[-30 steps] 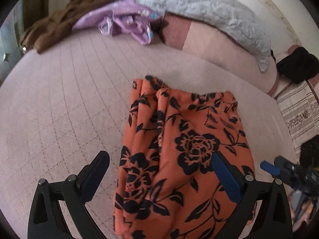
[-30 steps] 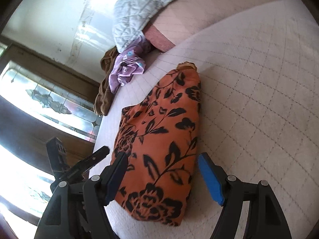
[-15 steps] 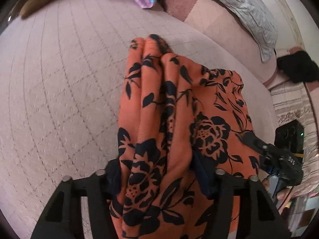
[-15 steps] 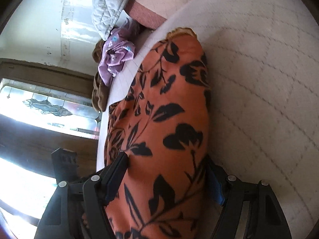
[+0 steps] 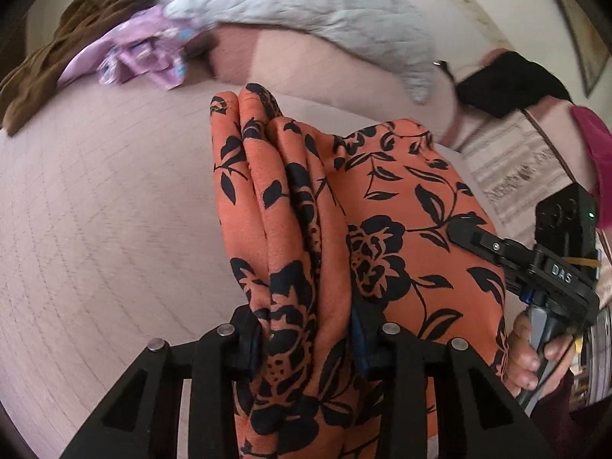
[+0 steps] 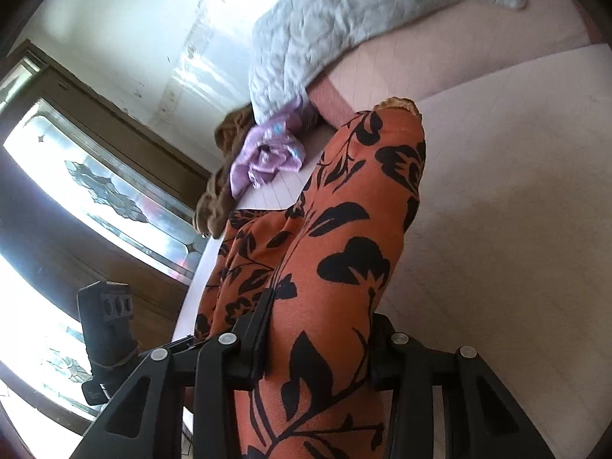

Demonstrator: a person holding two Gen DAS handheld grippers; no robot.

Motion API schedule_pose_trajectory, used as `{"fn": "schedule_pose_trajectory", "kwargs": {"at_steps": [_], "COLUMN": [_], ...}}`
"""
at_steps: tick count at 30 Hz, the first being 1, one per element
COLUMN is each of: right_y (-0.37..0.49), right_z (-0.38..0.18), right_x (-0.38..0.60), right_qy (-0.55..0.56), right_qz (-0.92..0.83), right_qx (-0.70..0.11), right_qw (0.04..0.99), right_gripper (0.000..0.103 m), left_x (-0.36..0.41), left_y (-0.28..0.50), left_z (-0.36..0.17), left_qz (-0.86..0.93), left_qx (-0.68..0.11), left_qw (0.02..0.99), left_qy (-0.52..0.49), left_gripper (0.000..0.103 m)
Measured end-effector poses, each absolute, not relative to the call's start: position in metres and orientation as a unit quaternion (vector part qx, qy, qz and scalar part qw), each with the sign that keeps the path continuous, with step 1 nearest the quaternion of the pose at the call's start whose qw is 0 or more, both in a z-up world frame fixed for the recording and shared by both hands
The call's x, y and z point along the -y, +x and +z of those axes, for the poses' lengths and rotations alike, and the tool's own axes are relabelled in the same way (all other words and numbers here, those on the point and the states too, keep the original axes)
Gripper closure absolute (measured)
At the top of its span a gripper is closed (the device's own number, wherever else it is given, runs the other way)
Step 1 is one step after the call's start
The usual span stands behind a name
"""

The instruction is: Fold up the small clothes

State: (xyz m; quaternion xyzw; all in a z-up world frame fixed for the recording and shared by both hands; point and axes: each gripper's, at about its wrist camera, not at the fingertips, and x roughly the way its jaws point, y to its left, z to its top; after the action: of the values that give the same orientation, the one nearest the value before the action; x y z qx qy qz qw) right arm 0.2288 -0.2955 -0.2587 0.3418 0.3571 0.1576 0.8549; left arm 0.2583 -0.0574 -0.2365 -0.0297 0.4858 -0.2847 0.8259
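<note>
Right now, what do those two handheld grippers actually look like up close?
Both are matte black plastic frames with triangular cut-outs and silver rivets at the joints. The left gripper has blue pads on its fingers. Seen from the left wrist camera, the right gripper carries a black box with a small green light, white lettering reading DAS, a yellow rubber band and a grey handle. A dark maroon sleeve shows below it.

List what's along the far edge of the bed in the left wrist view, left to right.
Brown garment → purple garment → grey quilted blanket → black cloth.
</note>
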Motion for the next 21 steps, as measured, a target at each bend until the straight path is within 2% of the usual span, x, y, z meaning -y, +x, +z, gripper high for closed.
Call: {"fn": "schedule_pose_trajectory", "kwargs": {"at_steps": [4,8,11,12,13,15,18,20,21], "right_y": [0.193,0.168,0.161,0.161,0.159,0.147,0.109,0.092,0.084], "right_z": [-0.251,-0.274,-0.317,-0.330,-0.336,-0.326,-0.279,-0.254,-0.248], "right_x": [0.325,0.346,0.360,0.365,0.369,0.379,0.383,0.370,0.363], "right_qy": [0.343,0.372,0.368,0.361,0.374,0.406,0.367,0.331,0.322], "right_qz": [0.144,0.127,0.071,0.031,0.029,0.041,0.008,0.034,0.043], "right_qx": [-0.361,-0.384,-0.452,-0.482,-0.489,-0.460,-0.363,-0.325,-0.316], "right_qw": [0.855,0.836,0.809,0.798,0.788,0.788,0.857,0.885,0.891], "right_gripper": [0.062,0.061,0.049,0.043,0.041,0.041,0.039,0.044,0.053], "left_x": [0.085,0.116,0.119,0.115,0.113,0.101,0.094,0.100,0.104], "left_y": [0.221,0.196,0.187,0.184,0.181,0.163,0.132,0.117,0.109], "left_z": [-0.237,-0.275,-0.297,-0.292,-0.285,-0.263,-0.241,-0.244,-0.248], "left_qz": [-0.298,-0.284,-0.251,-0.251,-0.248,-0.233,-0.217,-0.201,-0.193], "left_qx": [-0.500,-0.555,-0.571,-0.565,-0.558,-0.522,-0.463,-0.443,-0.444], "left_qw": [0.813,0.781,0.780,0.785,0.791,0.819,0.856,0.868,0.867], "left_qy": [-0.001,0.041,0.053,0.045,0.046,0.050,0.074,0.102,0.118], "left_gripper": [0.065,0.062,0.054,0.054,0.054,0.054,0.048,0.048,0.048]}}
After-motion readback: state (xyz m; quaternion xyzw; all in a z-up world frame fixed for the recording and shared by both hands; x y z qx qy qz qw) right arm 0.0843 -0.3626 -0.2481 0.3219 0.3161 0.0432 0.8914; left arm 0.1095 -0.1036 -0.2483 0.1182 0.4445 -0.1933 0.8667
